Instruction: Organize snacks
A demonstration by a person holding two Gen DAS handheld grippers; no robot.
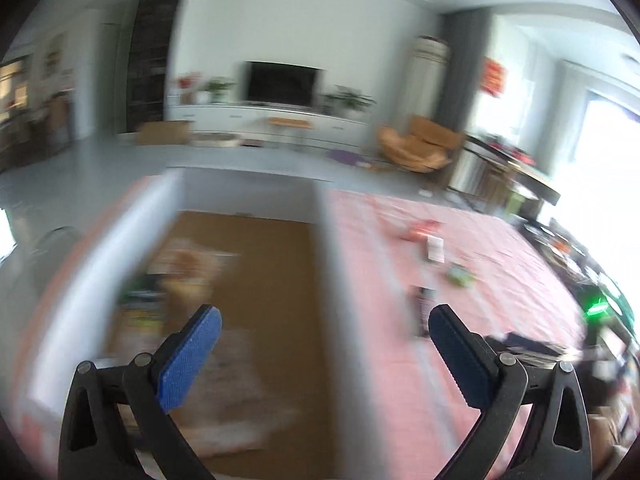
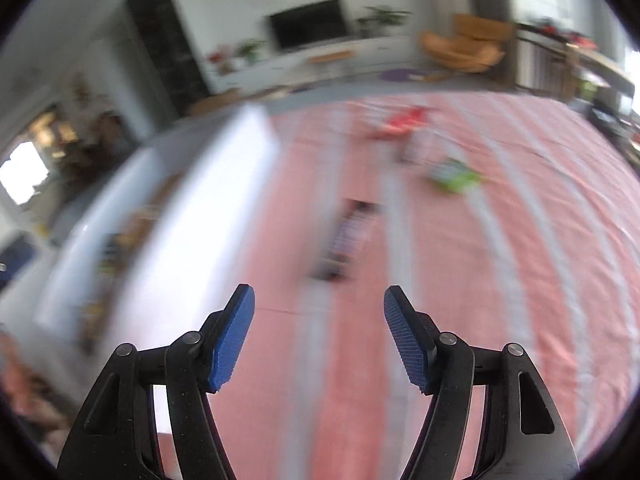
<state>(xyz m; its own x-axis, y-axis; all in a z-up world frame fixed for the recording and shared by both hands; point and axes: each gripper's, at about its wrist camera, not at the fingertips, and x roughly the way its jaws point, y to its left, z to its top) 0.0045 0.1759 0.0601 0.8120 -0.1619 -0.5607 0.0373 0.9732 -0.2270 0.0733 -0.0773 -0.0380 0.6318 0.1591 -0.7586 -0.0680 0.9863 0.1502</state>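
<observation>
Both views are motion-blurred. My left gripper [image 1: 324, 316] is open and empty, held above an open white-walled box [image 1: 324, 240] with a brown cardboard floor [image 1: 272, 280]; blurred snack packs [image 1: 184, 272] lie in its left part. On the pink cloth to the right lie a red pack [image 1: 420, 230], a white pack [image 1: 435, 249], a green pack [image 1: 460, 276] and a dark pack [image 1: 425, 304]. My right gripper [image 2: 319, 300] is open and empty above the cloth, with the dark pack [image 2: 346, 240] just ahead of it. The green pack [image 2: 456, 178] and the red pack [image 2: 404, 122] lie farther off.
The box [image 2: 200, 200] stands left of my right gripper. The pink striped tablecloth [image 2: 500, 280] covers the table. Dark clutter and a green light [image 1: 596, 306] sit at the table's right edge. A TV [image 1: 282, 84], cabinet and orange chair [image 1: 416, 148] stand beyond.
</observation>
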